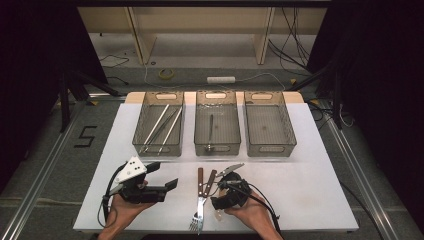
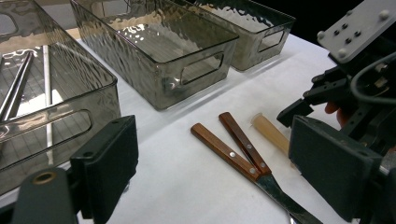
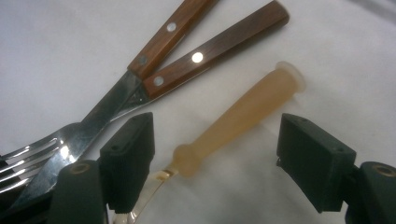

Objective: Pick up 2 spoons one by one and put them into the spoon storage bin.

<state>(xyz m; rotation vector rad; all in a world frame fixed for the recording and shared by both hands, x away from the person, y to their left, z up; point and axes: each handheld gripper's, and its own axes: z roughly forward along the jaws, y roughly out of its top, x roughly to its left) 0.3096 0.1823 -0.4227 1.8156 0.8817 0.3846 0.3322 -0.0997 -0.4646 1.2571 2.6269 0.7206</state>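
- Your right tongs (image 3: 215,154) are standing wide open, pointing down at the tabletop (image 1: 310,190), with the two black jaws on either side of a translucent amber plastic handle (image 3: 243,116); neither pad is touching it.
- That amber handle is lying flat on the white tabletop near your edge, its flared end pointing away from the tongs, and its far end is blurring into a clear plastic part low in the right gripper view that you cannot make out.
- Just beside it, two pieces of cutlery with wooden handles are lying crossed: a fork (image 3: 93,126) and a knife (image 3: 205,56), with the metal parts overlapping where they meet and the fork tines sitting at the lower left of the right gripper view.
- In the high view, your right hand (image 1: 250,212) is holding its tongs (image 1: 227,182) directly over the spot right of the wooden handles (image 1: 204,181).
- Your left tongs (image 1: 167,175) are also standing open with nothing between the jaws, hovering above the tabletop to the left of the cutlery.
- Three smoky clear bins are sitting in a row at the far side of the tabletop: the left bin (image 1: 159,125) is holding several long metal rods, the middle bin (image 1: 216,125) is holding one slim utensil, and the right bin (image 1: 269,125) is holding nothing you can see.
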